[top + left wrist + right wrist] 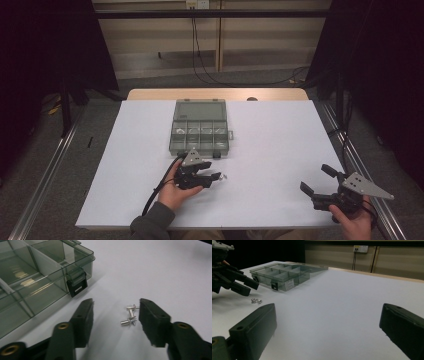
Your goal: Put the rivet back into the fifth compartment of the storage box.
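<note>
Silvery rivets [130, 315] lie between the left gripper's [115, 315] half-spread jaws, seemingly touching one pad, while the right gripper [320, 187] gapes well apart.

White label on box front: a small sticker [289, 284] on the near wall of the clear compartment box [287, 273], left of centre in the right gripper view; its print is too small to read.
Latch tab: a pale rectangle on the black latch [77, 286], upper left of the left gripper view; no letters legible.
Elsewhere: no readable text, brand or number.
</note>
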The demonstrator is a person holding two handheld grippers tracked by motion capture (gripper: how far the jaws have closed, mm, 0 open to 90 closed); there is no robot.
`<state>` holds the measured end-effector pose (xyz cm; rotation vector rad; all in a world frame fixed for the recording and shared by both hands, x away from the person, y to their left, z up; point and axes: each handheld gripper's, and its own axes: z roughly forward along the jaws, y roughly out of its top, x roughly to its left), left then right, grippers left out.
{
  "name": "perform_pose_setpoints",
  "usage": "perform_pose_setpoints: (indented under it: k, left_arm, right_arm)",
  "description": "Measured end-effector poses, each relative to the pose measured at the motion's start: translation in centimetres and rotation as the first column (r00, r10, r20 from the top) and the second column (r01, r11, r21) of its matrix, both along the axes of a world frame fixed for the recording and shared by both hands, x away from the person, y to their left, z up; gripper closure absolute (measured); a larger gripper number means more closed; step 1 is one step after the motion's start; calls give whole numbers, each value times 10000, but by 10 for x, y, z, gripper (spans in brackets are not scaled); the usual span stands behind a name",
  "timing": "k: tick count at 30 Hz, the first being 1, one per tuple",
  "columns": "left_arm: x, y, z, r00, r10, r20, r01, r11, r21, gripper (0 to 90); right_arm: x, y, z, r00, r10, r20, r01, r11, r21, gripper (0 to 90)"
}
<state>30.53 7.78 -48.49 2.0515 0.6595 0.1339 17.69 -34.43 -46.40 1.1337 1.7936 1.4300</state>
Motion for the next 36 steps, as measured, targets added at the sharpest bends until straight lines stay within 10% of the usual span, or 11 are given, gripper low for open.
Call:
perform_pose_setpoints:
  k: [4, 20, 36]
  left_arm:
    - [1, -1, 0, 9998, -53, -186, 49, 9998, -216, 566]
    - [2, -16, -3, 9958, -674, -615, 735, 9921, 1018, 664]
    - [1, -13, -2, 9910, -631, -1185, 745, 9928, 943, 822]
  right_arm:
    - [0, 0, 0, 10000, 6, -4, -6, 10000, -8, 10]
    - [0, -1, 0, 10000, -17, -25, 16, 10000, -32, 11]
    - [0, -2, 0, 10000, -48, -17, 48, 10000, -62, 13]
